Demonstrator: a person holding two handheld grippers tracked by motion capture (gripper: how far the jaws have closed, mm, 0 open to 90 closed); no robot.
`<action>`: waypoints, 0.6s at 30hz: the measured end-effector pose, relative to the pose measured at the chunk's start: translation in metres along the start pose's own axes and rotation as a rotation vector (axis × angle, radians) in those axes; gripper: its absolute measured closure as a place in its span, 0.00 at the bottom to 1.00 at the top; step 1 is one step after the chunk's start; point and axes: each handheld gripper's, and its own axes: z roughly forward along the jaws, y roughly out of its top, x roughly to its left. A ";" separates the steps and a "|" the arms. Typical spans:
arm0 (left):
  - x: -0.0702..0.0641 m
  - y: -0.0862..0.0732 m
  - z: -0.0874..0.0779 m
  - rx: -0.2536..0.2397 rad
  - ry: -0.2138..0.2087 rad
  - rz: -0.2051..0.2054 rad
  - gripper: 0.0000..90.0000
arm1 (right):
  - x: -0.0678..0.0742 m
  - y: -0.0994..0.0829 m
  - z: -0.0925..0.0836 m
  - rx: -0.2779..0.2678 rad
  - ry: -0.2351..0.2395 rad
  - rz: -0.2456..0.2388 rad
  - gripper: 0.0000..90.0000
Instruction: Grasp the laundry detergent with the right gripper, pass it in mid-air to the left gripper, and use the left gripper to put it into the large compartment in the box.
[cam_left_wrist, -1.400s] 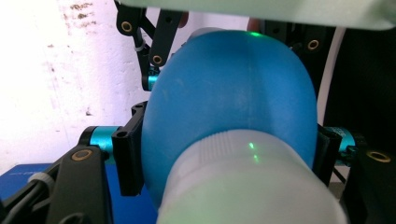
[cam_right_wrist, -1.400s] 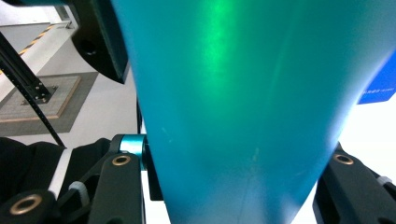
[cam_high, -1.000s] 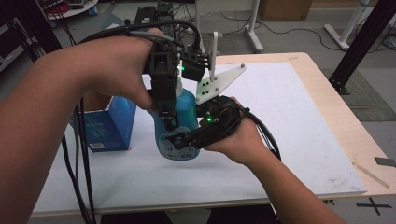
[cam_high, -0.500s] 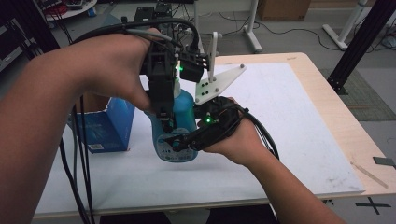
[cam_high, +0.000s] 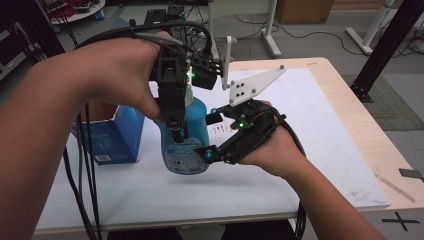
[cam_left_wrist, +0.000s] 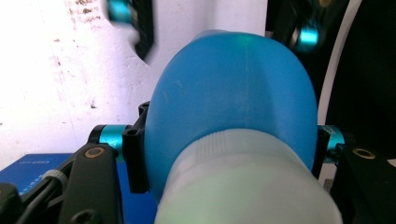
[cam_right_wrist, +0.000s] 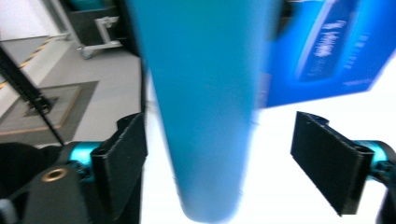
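A blue plastic bottle with a pale cap stands upright on the white mat. My left gripper comes down from above and is shut on the bottle's shoulder; in the left gripper view its jaws press both sides of the blue bottle. My right gripper reaches in level from the right. Its jaws have just been opening: in the right gripper view the blurred bottle stands between the pads with a gap on the right side.
A blue carton stands left of the bottle, also in the right gripper view as a blue carton. Black cables hang from the left forearm over the table's front left. The wooden table edge runs along the right.
The right gripper's jaws have spread off the bottle's body and that hand has drawn slightly to the right. The left gripper and bottle have stayed put.
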 end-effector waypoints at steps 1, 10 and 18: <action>0.000 0.000 0.000 0.001 0.000 0.004 0.42 | -0.002 -0.001 -0.005 -0.002 -0.015 0.008 0.14; 0.002 -0.001 -0.003 0.007 -0.001 -0.014 0.42 | -0.004 -0.001 -0.015 -0.016 -0.035 0.011 0.12; 0.004 -0.011 -0.011 0.007 0.001 -0.049 0.42 | -0.011 0.003 -0.029 0.086 -0.086 -0.003 0.03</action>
